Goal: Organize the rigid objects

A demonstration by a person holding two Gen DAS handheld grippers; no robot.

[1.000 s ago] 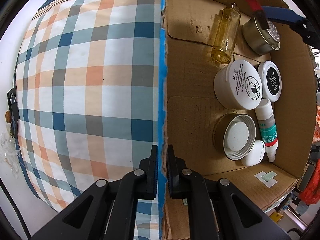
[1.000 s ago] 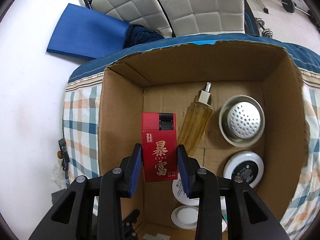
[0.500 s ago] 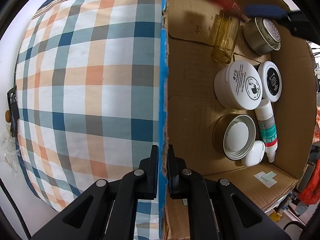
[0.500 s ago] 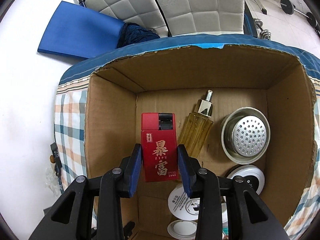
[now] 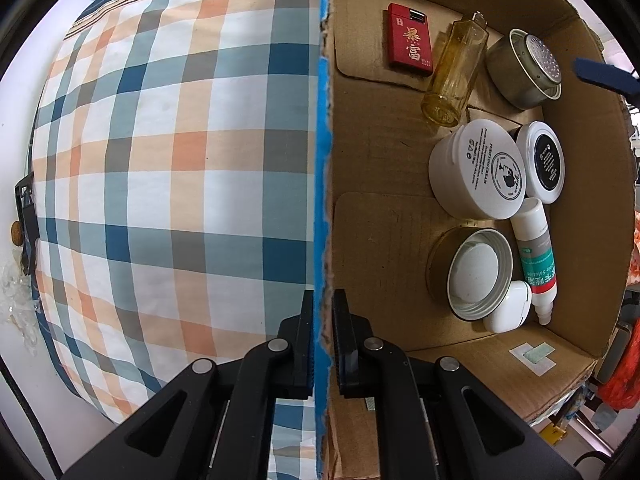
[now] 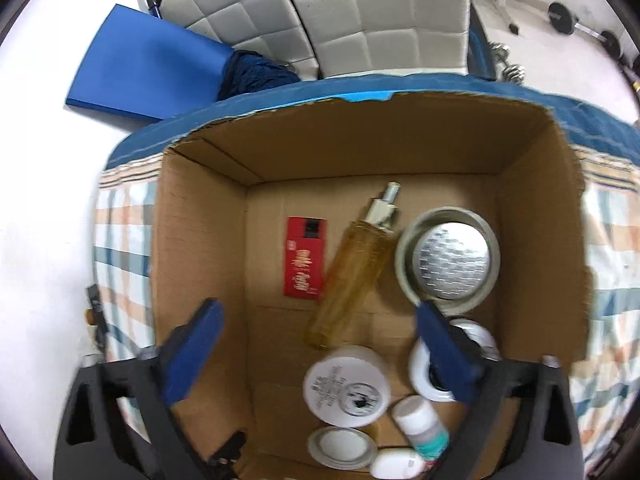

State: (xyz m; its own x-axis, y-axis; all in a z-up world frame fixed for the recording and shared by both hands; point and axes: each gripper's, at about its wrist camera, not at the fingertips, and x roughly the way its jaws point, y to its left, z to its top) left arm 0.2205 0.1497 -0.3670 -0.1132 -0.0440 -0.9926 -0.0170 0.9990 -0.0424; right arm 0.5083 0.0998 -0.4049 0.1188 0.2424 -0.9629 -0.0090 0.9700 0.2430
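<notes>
Right hand-held gripper [image 6: 318,346] jaws opening, nothing between them; red box [image 6: 305,258] lies flat on cardboard box [image 6: 200,240] floor, frame centre, beside amber bottle [image 6: 352,276]. Left hand-held gripper [image 5: 321,344] clenched on the box wall.

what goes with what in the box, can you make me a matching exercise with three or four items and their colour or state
Things:
1. flat box
2. spray bottle
3. metal cup
4. left tool

Descriptions:
A. amber and see-through, lying on its side
B. shut on the carton's wall
C. red with gold characters, lying flat
D. silvery, with a perforated bottom

Pairs: 1-C, 2-A, 3-D, 4-B
</notes>
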